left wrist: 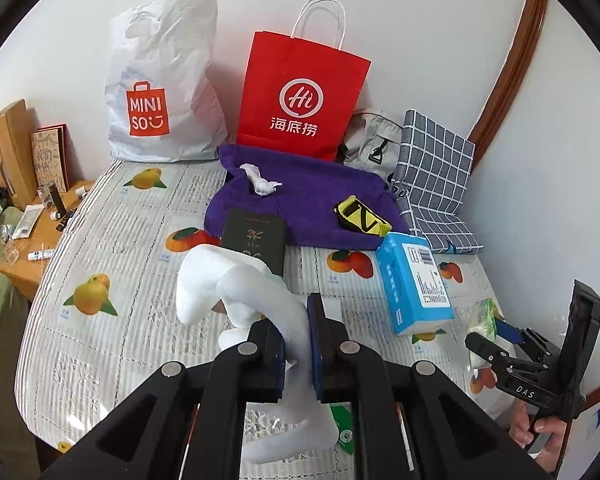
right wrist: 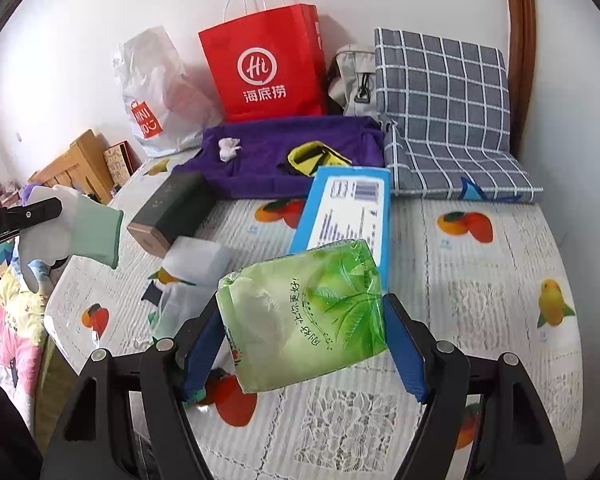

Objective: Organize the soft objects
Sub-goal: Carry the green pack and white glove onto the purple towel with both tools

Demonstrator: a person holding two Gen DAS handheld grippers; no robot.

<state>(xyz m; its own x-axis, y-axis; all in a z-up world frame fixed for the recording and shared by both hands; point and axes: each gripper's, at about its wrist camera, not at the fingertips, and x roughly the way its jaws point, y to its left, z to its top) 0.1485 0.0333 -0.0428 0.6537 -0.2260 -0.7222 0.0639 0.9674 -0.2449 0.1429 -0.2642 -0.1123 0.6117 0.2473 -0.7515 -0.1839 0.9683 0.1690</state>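
Observation:
My left gripper (left wrist: 296, 344) is shut on a white glove (left wrist: 236, 292) that hangs limp between its pads above the bed. In the right wrist view the same glove (right wrist: 60, 232) shows a pale green cuff, pinched by the left gripper (right wrist: 40, 210) at the far left. My right gripper (right wrist: 304, 344) is shut on a green tissue pack (right wrist: 304, 316), held tilted off the sheet with a blue pad on either side. From the left wrist view that gripper (left wrist: 488, 344) and the pack (left wrist: 486, 320) appear at the right, with a hand below them.
On the fruit-print sheet (left wrist: 112, 264) lie a purple towel (left wrist: 308, 200) bearing a crumpled tissue (left wrist: 262, 182) and a yellow-black item (left wrist: 362, 216), a dark box (left wrist: 256, 240) and a blue tissue box (left wrist: 416, 280). A red paper bag (left wrist: 300, 92), white Miniso bag (left wrist: 160, 88), grey backpack (left wrist: 370, 144) and checked cushion (left wrist: 436, 176) line the wall. A wooden side table (left wrist: 40, 240) stands left.

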